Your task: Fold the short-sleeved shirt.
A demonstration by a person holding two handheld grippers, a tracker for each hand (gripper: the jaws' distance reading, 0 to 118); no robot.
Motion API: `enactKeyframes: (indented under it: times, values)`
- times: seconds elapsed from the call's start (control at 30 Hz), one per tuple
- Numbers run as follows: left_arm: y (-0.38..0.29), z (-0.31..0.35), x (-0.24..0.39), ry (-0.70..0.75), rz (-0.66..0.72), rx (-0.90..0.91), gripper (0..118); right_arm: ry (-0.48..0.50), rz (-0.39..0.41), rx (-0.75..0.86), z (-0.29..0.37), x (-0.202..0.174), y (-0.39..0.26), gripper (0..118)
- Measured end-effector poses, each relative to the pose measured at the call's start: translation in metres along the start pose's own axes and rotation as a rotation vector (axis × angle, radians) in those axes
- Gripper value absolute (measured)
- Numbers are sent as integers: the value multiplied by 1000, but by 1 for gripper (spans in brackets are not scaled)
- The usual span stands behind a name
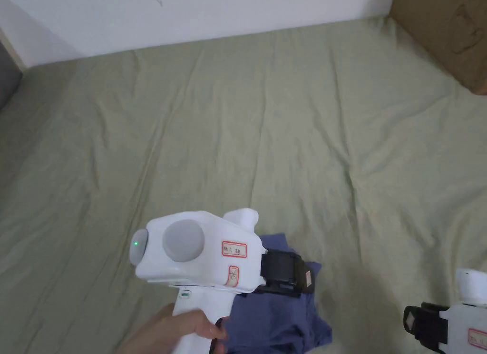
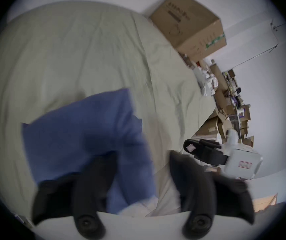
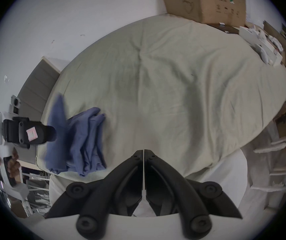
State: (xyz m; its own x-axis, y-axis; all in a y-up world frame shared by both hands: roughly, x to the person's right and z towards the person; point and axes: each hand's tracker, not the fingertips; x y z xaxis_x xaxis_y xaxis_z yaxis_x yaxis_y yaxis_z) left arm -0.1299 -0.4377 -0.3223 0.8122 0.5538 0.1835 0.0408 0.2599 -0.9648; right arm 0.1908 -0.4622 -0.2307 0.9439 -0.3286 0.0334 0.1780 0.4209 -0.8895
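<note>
A wide bed covered with a pale green sheet [image 1: 266, 131] is seen across most of the head view, with many soft creases in it. Behind it, a white wall [image 1: 190, 12] is found at 12 o'clock, and a brown cardboard box [image 1: 447, 36] is placed on the bed at about 2 o'clock. In the left gripper view, a pile of cartons and small items [image 2: 228, 105] is seen beyond the edge of the bed, at 3 o'clock.

The blue short-sleeved shirt [image 1: 280, 317] is found at 6 o'clock in the head view, bunched in loose folds near the near edge of the bed. In the right gripper view it is seen at 9 o'clock, partly raised from the sheet and blurred on its left side.

The left gripper [image 1: 304, 276] is held by a hand [image 1: 176, 329] just over the shirt. In its own view (the picture is blurred there) the two jaws are seen wide apart, with one jaw in front of the blue cloth and the other beside it over the sheet; no clamping on the cloth is shown.

The right gripper [image 3: 144, 154] is seen at 4 o'clock in the head view, well apart from the shirt. In its own view the jaws are brought fully together, with nothing between them, above the bare sheet.
</note>
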Motion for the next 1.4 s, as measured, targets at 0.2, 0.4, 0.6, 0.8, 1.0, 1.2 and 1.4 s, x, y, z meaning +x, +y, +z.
enactKeyframes:
  times: [0.2,0.4,0.6,0.8,1.0,1.2,1.4]
  values:
    - [-7,18,-27,-29,131,78,91,-18,-17,10,8,15,-6,1]
    - [-31,67,-73,89,223,276,4,-1,-26,3,-1,9,-7,1]
    - [-43,39,-82,-19,245,213,2,12,15,-9,-6,-3,-6,1]
    - [-35,-32,-54,-64,218,63,1,14,15,-4,-2,0,-4,1]
    - [-25,-63,-26,-45,154,29,0,-8,-8,-1,1,10,-6,1]
    - [-23,-73,4,-77,60,-16,0,-19,-21,-3,2,13,-8,1]
    - [-33,-42,2,-114,38,38,0,-11,16,11,10,1,-2,1]
